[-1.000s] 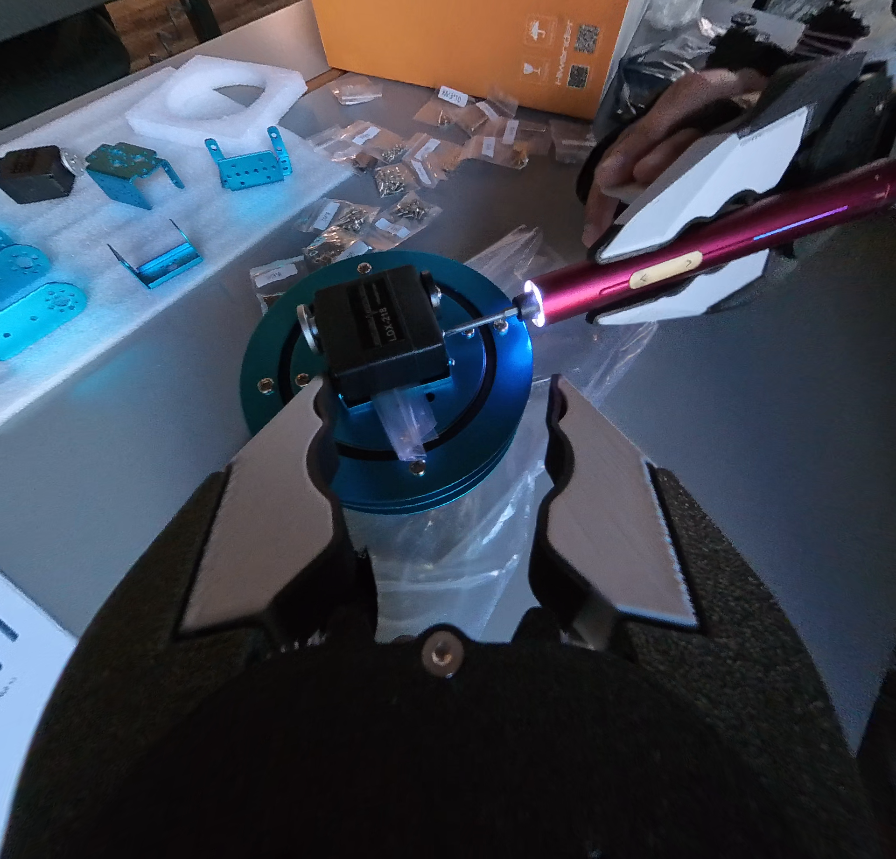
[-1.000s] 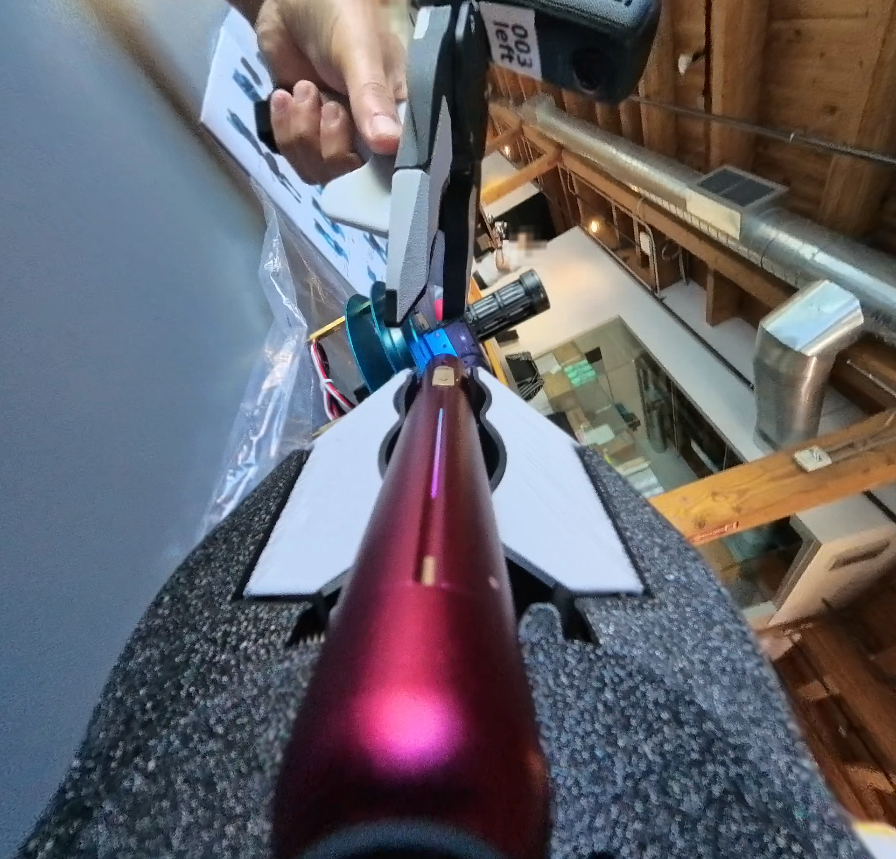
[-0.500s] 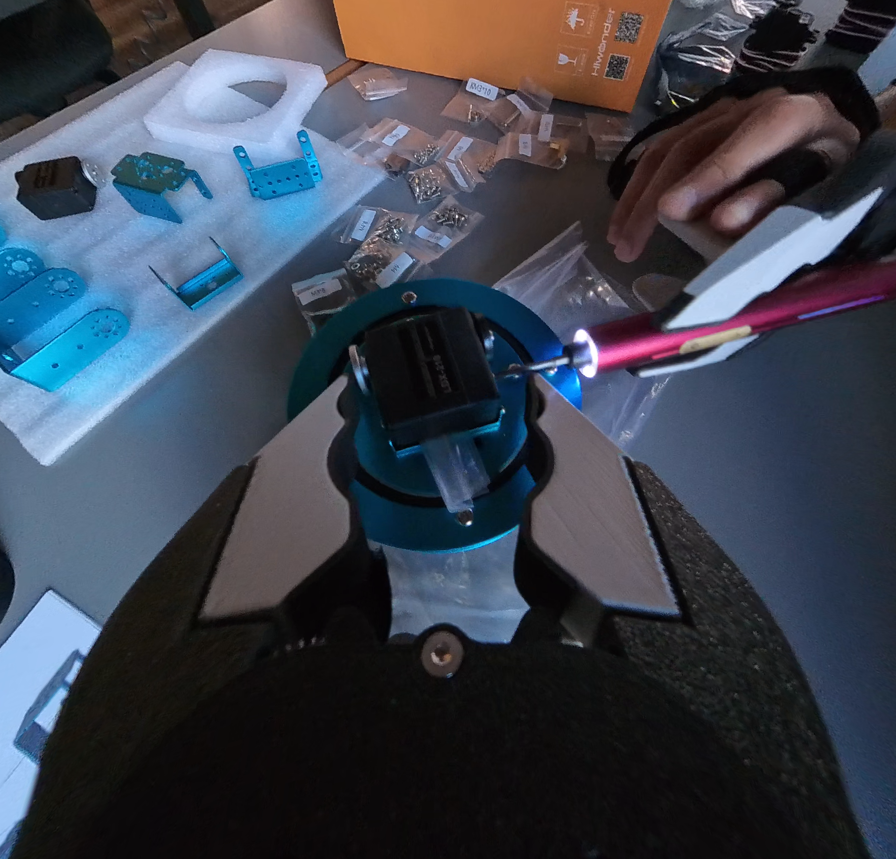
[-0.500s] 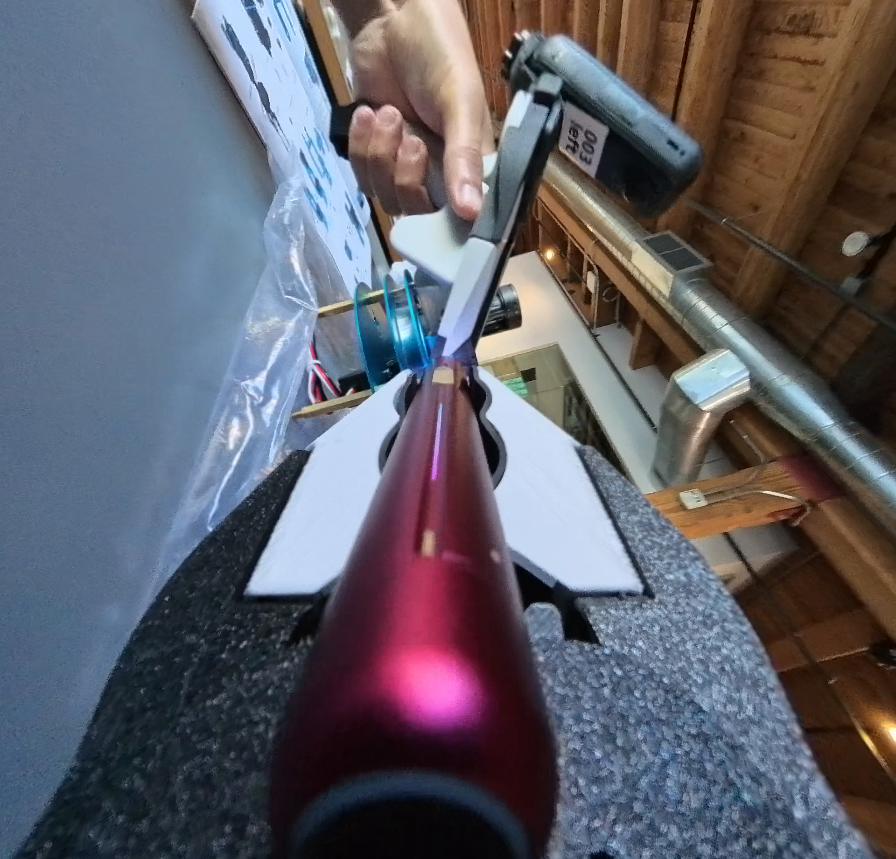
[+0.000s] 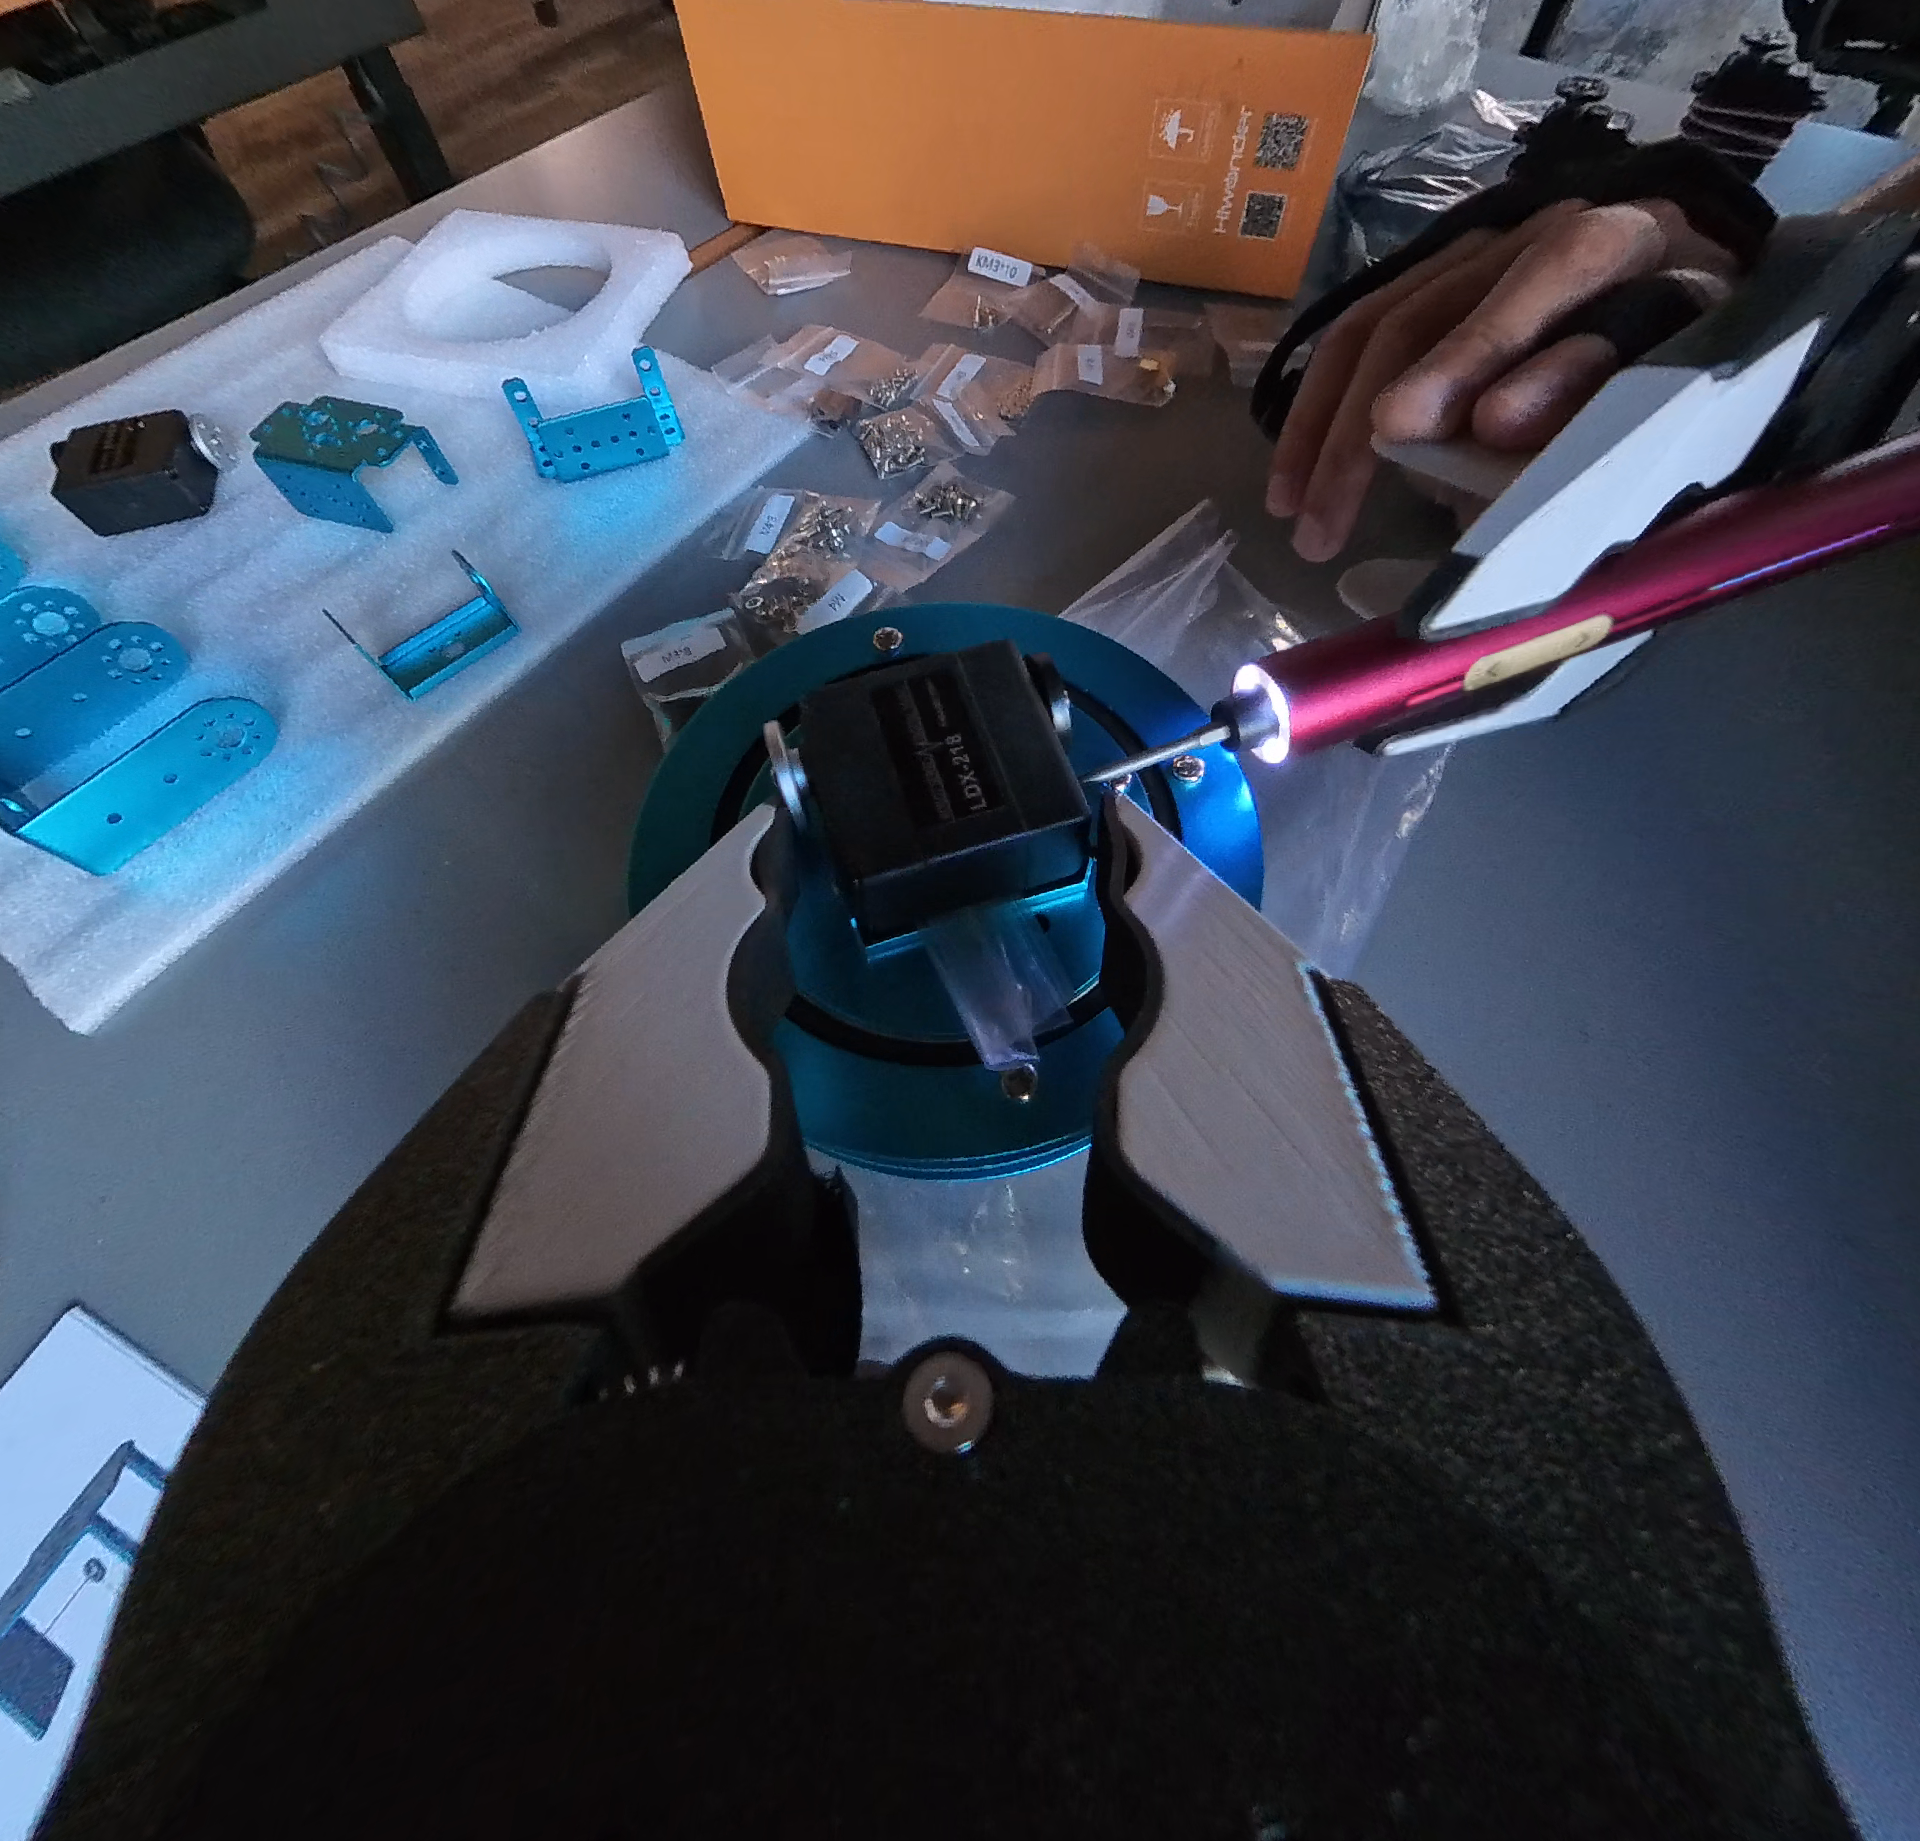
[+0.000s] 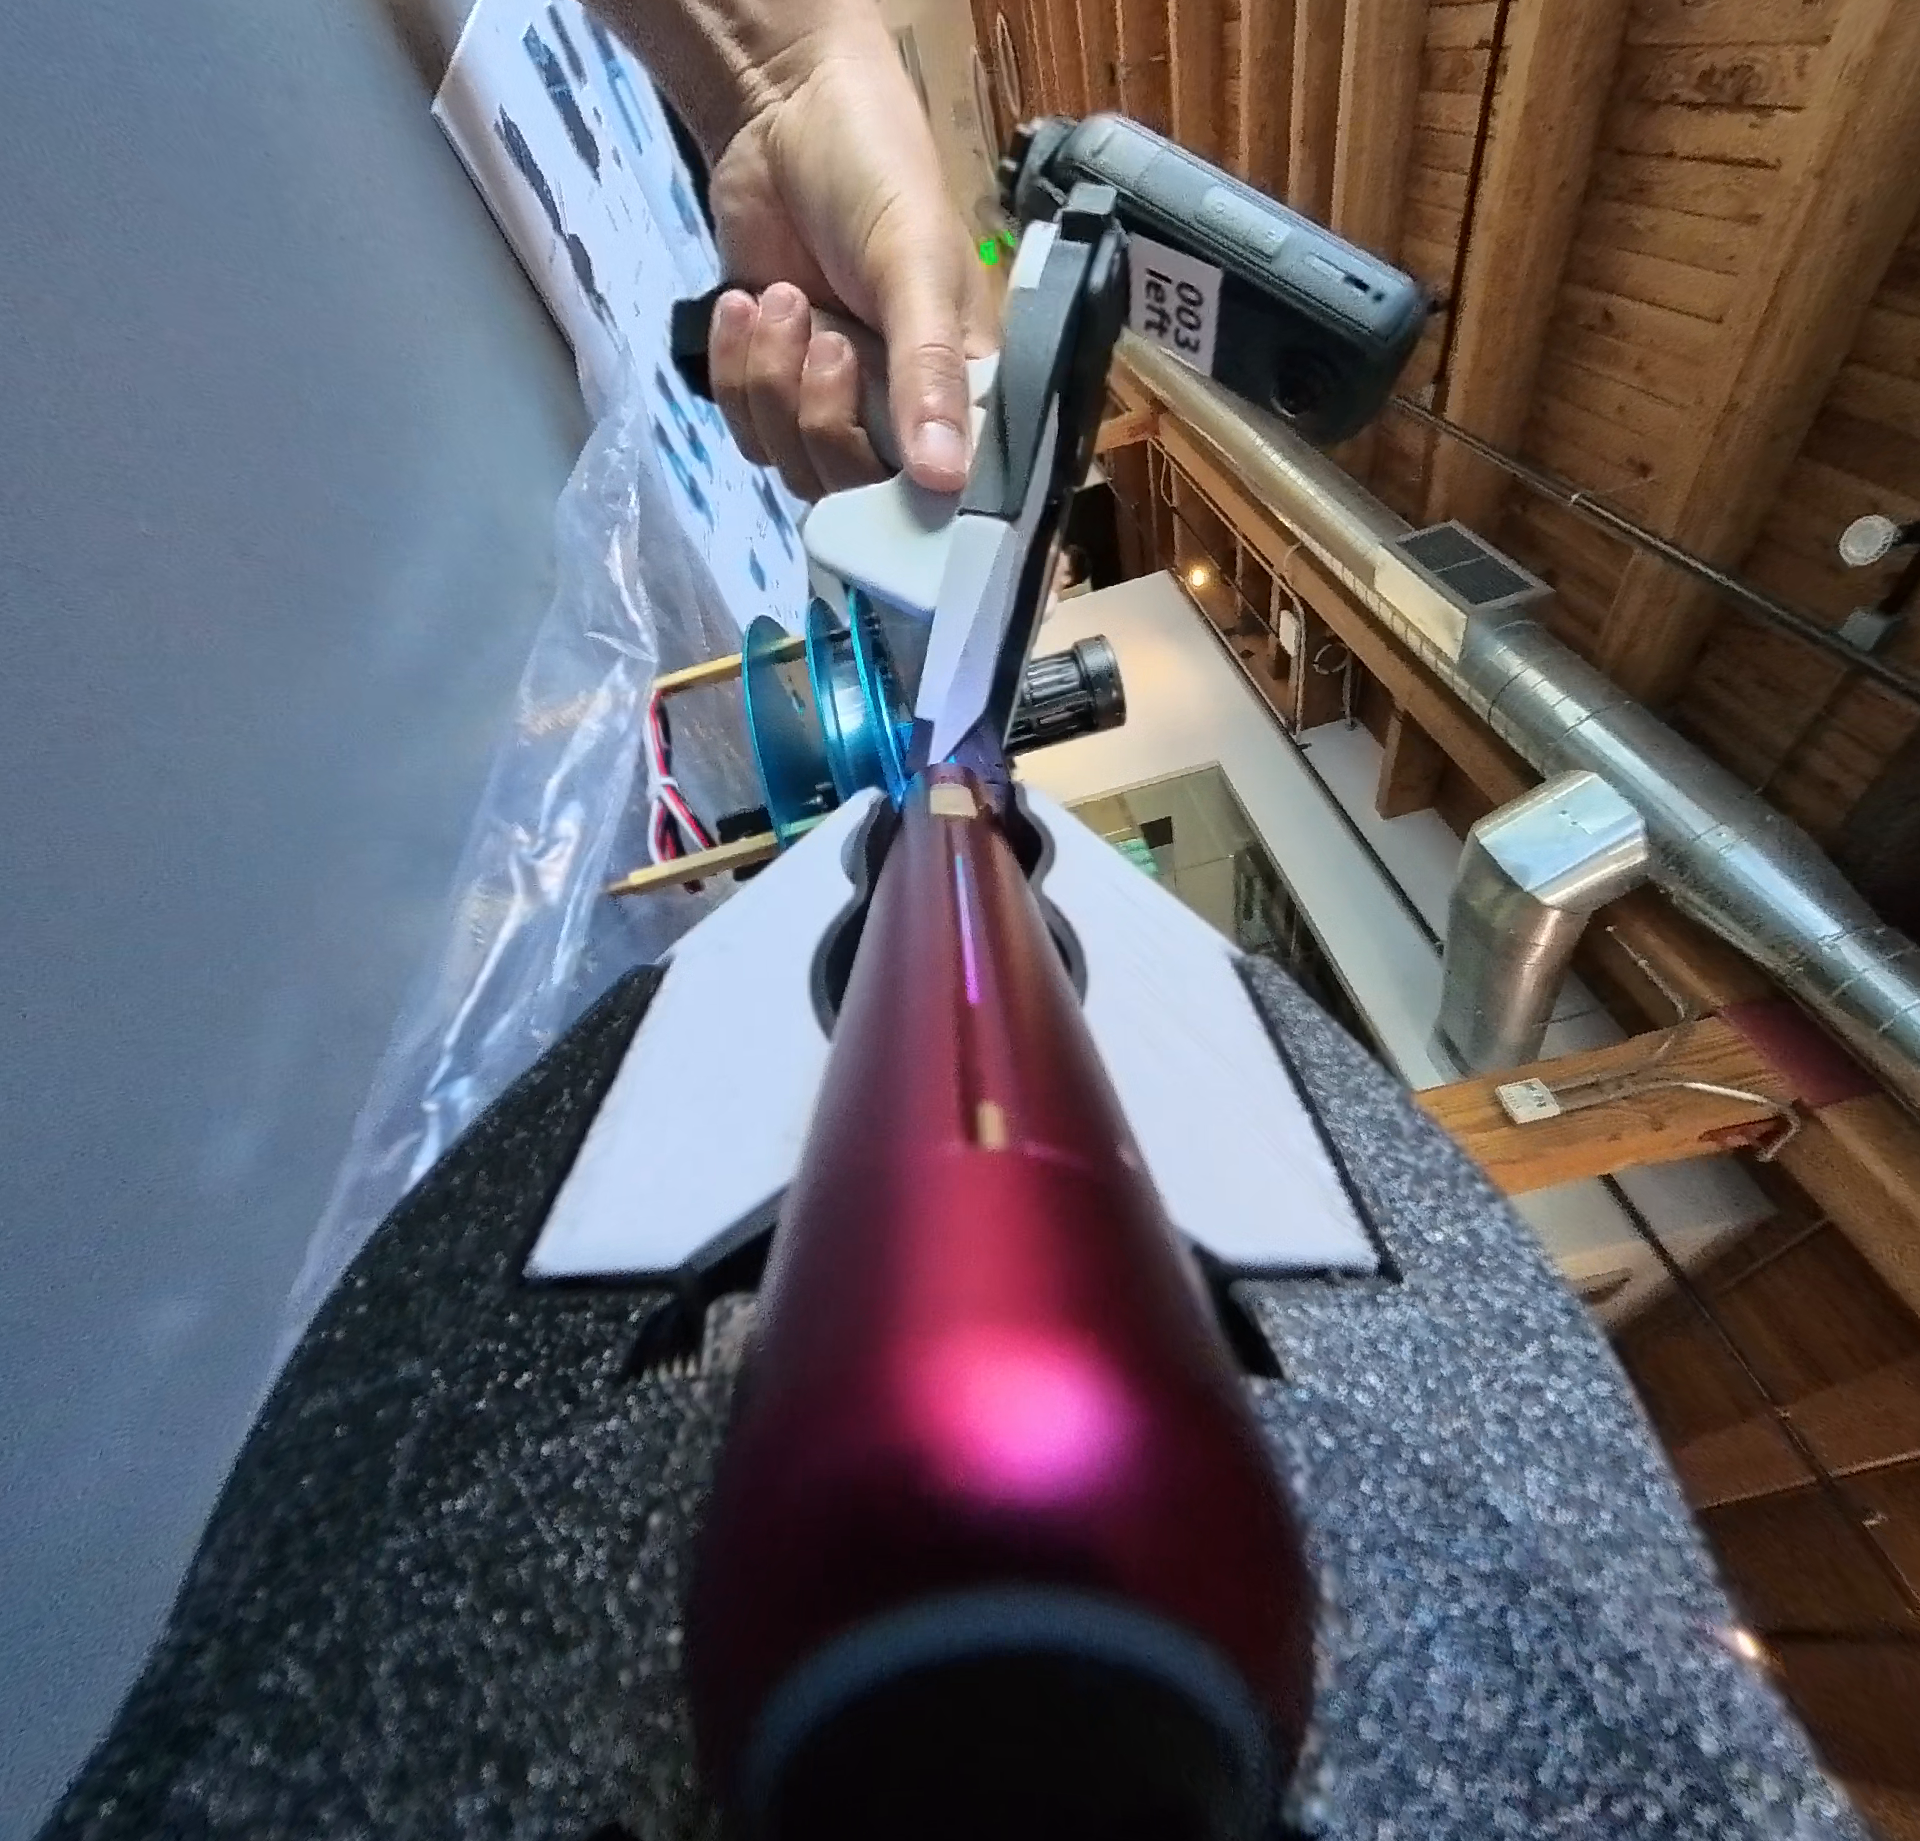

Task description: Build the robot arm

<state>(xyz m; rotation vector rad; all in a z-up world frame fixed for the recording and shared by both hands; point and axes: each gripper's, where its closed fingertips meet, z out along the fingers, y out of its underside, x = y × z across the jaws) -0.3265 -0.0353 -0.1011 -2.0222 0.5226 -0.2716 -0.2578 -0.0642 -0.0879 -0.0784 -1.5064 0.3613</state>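
Note:
A black servo (image 5: pixel 935 763) sits in a blue bracket on a round blue base (image 5: pixel 1216 825) on the grey table. My left gripper (image 5: pixel 940 846) is shut on the bracket under the servo, one finger on each side. My right gripper (image 5: pixel 1538 648) is shut on a magenta electric screwdriver (image 5: pixel 1558 607) with its tip light on. The bit touches the servo's right side. In the right wrist view the screwdriver (image 6: pixel 987 1168) runs out between my right gripper's (image 6: pixel 945 815) fingers toward the base (image 6: pixel 842 711), where a left gripper finger (image 6: pixel 977 648) shows.
An orange box (image 5: pixel 987 118) stands at the back. A white foam sheet (image 5: pixel 312 586) at the left holds blue brackets and another servo (image 5: pixel 130 472). Small bags of screws (image 5: pixel 894 441) and a clear plastic bag (image 5: pixel 1174 586) lie behind the base. A printed sheet (image 5: pixel 62 1479) lies near left.
My left gripper has moved forward over the base and closed from wide open onto the bracket. The screwdriver bit has stayed at the servo's right side.

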